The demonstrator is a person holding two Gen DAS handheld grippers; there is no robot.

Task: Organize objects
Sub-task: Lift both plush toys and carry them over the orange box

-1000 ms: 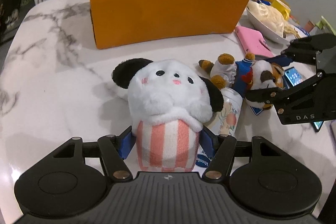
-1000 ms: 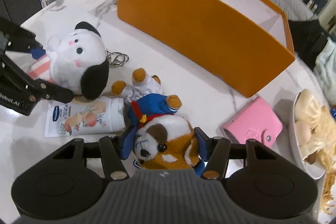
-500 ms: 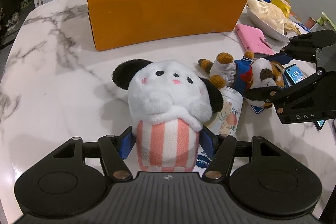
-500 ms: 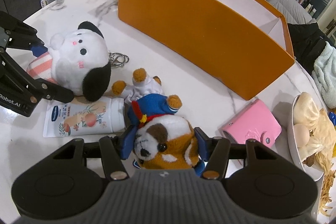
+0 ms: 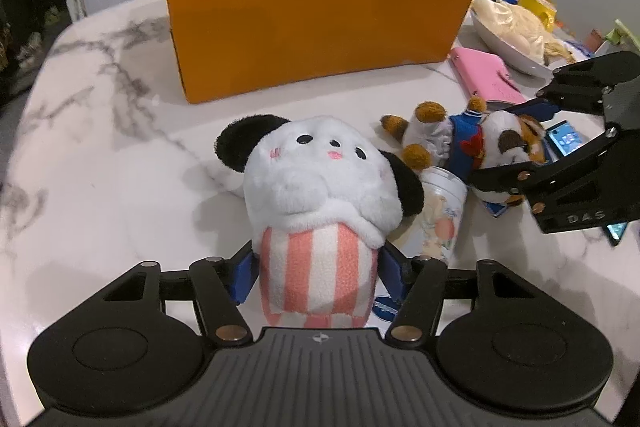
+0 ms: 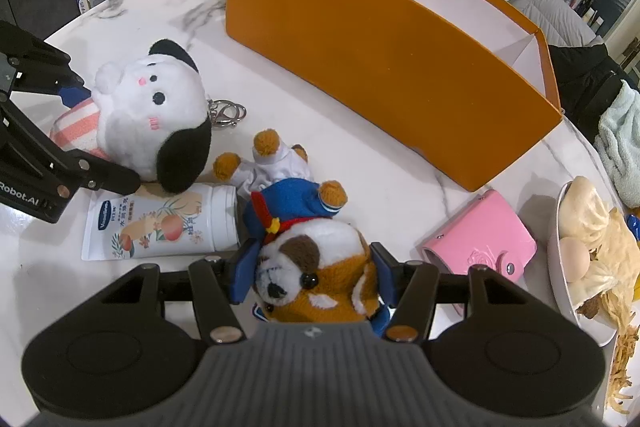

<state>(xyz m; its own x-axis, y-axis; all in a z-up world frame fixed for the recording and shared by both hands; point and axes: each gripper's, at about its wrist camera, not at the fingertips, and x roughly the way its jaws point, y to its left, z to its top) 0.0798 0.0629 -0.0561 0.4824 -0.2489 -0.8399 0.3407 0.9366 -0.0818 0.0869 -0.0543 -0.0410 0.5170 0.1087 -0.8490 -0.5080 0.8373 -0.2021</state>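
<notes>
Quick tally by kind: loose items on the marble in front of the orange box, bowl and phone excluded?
Plush toys: 2, panda and dog
Lotion tubes: 1
Pink wallets: 1
Keyrings: 1
Total: 5

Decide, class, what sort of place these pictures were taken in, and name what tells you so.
Most likely a lived-in home, at a dining or kitchen table. The marble-look table carries plush toys, a pink wallet and a dish of food; behind it, shelves of bottles and a light towel lying by the table edge.
</notes>
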